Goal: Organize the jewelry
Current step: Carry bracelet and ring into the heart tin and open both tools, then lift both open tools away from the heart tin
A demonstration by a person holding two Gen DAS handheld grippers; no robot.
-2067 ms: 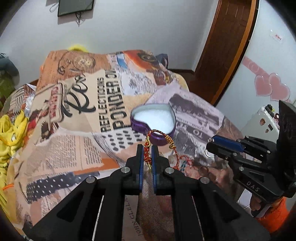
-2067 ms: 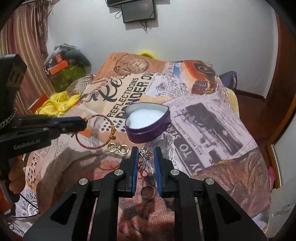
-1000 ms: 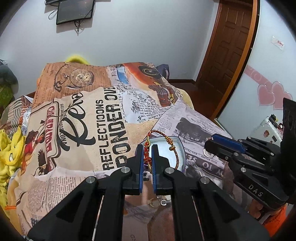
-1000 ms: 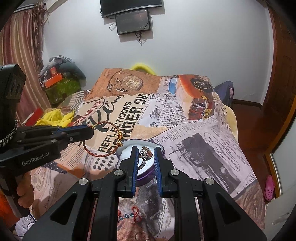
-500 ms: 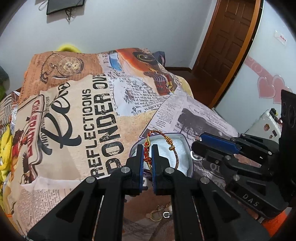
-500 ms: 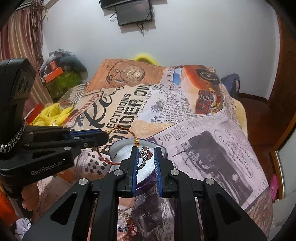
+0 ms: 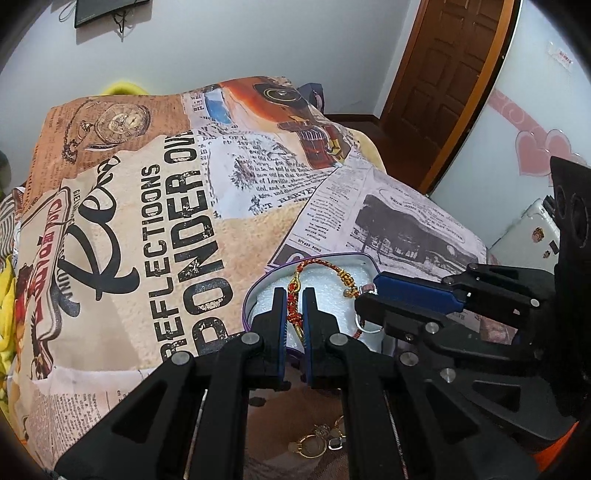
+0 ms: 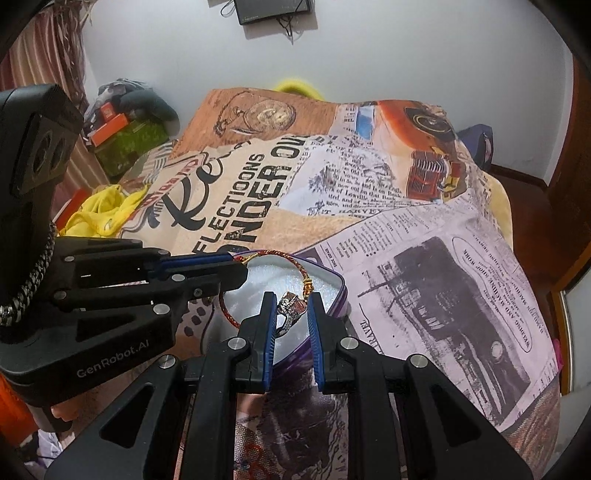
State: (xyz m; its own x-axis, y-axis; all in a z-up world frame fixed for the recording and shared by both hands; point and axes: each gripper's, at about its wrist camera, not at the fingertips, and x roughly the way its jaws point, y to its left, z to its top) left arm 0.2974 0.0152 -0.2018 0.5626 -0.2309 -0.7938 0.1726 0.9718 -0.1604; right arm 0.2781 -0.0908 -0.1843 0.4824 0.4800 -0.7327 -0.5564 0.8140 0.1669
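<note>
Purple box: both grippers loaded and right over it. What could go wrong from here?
1. The red-gold bracelet in the left gripper loops close to the ring in the right gripper; they may snag on release.
2. Both grippers crowd the purple heart box; a bump could shove it across the soft bedspread.

white walls | wood door | bed w/ newsprint blanket | wall TV

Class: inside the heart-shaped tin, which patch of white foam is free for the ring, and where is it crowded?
Free foam shows toward the tin rim on the ring side. Crowded: the left gripper side, where the red-gold bangle loops across.
</note>
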